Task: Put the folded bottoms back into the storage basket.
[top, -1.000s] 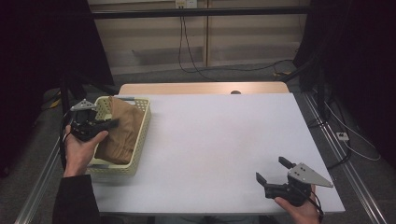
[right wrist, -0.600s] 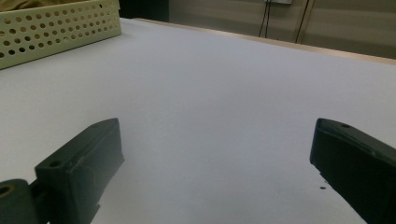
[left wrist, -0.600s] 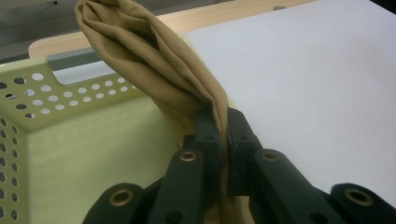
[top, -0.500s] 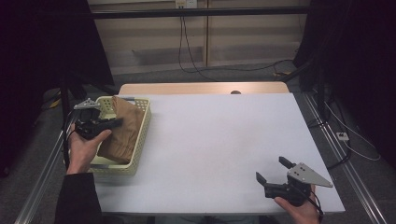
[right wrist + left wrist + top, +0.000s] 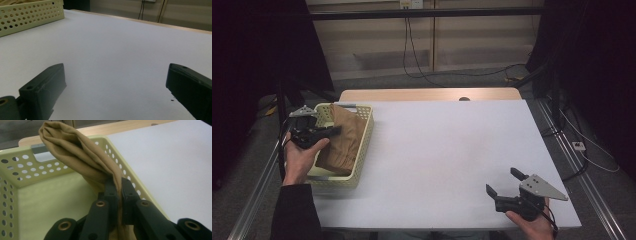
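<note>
Left gripper [image 5: 328,132]: jaws closed together on a fold of brown cloth [image 5: 82,160]. In the left gripper view the fabric is pinched between the two black pads and rises from them in a thick, rolled fold that leans toward the far corner of the basket. In the high view the gripper sits over the left part of the basket, held from below by the person's left hand [image 5: 302,157], with its grey plate pointing away from the table.

Brown cloth: the greater part lies inside the basket [image 5: 362,145], bunched along its length; the gripped portion is lifted above the basket floor. Pale floor is exposed to the left of the fold in the left gripper view.

Basket: pale yellow plastic, perforated walls, a grey handle slot in the far wall. It stands at the left edge of the white table [image 5: 452,150], its long side running away from the person.

Right gripper [image 5: 507,184]: jaws spread wide apart, nothing between them. It is held low at the near right corner of the table by the right hand [image 5: 532,225], well apart from the basket. The right gripper view looks across the bare white tabletop, with a corner of the basket at upper left.
</note>
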Tool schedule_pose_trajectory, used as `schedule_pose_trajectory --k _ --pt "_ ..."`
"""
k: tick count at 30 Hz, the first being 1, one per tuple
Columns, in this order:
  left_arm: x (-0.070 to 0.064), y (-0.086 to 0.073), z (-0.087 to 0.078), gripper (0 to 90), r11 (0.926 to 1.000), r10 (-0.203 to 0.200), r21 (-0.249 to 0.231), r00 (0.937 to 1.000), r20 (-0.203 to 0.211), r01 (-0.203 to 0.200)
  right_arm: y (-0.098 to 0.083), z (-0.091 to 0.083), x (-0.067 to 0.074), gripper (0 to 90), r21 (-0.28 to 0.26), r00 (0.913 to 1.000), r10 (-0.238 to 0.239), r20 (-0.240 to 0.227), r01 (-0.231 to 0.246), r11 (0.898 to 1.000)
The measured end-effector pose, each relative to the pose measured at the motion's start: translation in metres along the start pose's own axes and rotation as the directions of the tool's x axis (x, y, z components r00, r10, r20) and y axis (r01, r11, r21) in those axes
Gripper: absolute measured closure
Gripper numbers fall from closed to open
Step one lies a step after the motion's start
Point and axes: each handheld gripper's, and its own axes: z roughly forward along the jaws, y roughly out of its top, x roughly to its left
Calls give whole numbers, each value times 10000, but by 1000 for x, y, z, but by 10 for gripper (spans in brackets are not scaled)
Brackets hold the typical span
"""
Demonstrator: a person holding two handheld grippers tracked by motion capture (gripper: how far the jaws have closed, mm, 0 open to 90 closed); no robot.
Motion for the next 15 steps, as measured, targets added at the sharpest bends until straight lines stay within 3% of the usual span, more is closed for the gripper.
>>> schedule_pose_trajectory --k 6,11,15 --pt "0 1 0 856 9998 162 66 9996 -219 -161 0 0 0 23 -5 10000 7 4 -7 10000" --pt "4 0 -1 856 9998 -1 187 9986 -521 11 0 0 0 24 21 10000 -5 1 5 10000" --pt "3 1 -1 856 9998 88 209 9991 -405 -79 0 1 0 24 29 10000 11 26 -11 10000"
